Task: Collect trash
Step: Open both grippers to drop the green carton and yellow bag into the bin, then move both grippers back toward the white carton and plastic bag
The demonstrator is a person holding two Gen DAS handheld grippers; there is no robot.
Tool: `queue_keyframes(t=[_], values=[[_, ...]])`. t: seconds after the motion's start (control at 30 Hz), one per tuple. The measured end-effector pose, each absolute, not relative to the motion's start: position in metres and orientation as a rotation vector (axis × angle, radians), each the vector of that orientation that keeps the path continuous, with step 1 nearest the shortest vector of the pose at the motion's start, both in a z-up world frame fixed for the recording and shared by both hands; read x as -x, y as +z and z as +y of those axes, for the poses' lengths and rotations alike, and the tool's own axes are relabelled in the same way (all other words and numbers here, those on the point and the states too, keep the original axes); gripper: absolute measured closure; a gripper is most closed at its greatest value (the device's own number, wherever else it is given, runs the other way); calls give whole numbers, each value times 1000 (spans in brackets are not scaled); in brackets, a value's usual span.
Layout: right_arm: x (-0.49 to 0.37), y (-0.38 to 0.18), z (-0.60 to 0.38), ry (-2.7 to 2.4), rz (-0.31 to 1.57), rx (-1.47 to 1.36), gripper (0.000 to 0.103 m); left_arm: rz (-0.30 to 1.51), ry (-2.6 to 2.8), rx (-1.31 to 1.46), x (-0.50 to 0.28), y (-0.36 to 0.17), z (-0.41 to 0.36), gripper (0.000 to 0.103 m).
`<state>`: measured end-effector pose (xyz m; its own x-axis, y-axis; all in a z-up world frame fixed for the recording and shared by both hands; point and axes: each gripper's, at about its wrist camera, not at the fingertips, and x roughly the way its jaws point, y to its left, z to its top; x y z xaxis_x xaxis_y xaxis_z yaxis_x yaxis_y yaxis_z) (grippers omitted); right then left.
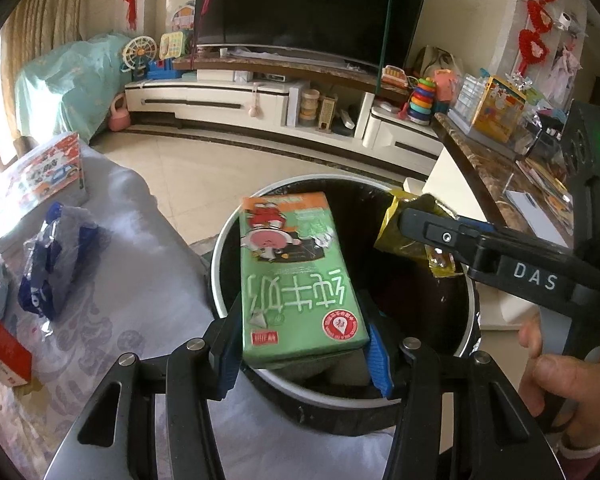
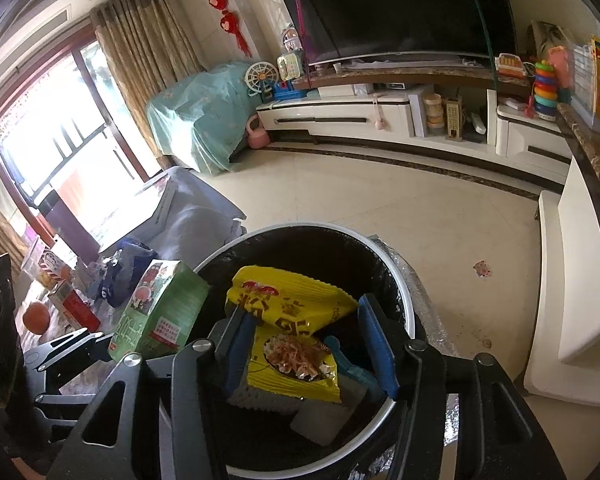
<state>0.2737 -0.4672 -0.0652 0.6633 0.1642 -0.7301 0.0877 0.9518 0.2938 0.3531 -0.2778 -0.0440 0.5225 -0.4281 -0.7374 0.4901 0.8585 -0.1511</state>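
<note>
The left claw (image 1: 304, 344) was clenched on the green milk carton (image 1: 296, 276), held over the bin (image 1: 220, 280). The right claw (image 2: 308, 344) was over the same bin; the yellow snack bag (image 2: 292, 344) sat between its jaws, touching only the left pad.

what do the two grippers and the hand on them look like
Both grippers, left and right, are black linkage frames with silver pivot bolts and blue finger pads. Seen from the left wrist, the right one carries white "DAS" lettering and a green light on its body. The hand gripping its grey handle wears a dark red sleeve.
</note>
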Motion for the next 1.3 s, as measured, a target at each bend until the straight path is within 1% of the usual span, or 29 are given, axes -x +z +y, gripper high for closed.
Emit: queue_keyframes(t=[0.07,0.1,0.17,0.47,0.57,0.9,1.0,1.3], values=[[-273,-64,-470,41,842,-329,39,859,-544,-77,-354,-44,-276,52],[-273,-64,-471,37,838,-331,36,863,-544,-72,-353,-45,-275,50],[-271,-63,-473,29,832,-333,33,865,-542,-60,-352,-45,-274,47],[-253,-61,-467,32,806,-365,26,833,-513,4,-322,-41,-247,45],[-244,-60,-461,43,798,-382,23,818,-495,35,-308,-41,-230,42],[-218,-50,-425,100,757,-398,22,818,-411,103,-264,-52,-168,42],[-215,-49,-409,133,757,-396,19,829,-378,127,-255,-56,-148,42],[-212,-63,-356,224,802,-380,18,853,-255,195,-238,-58,-92,40]])
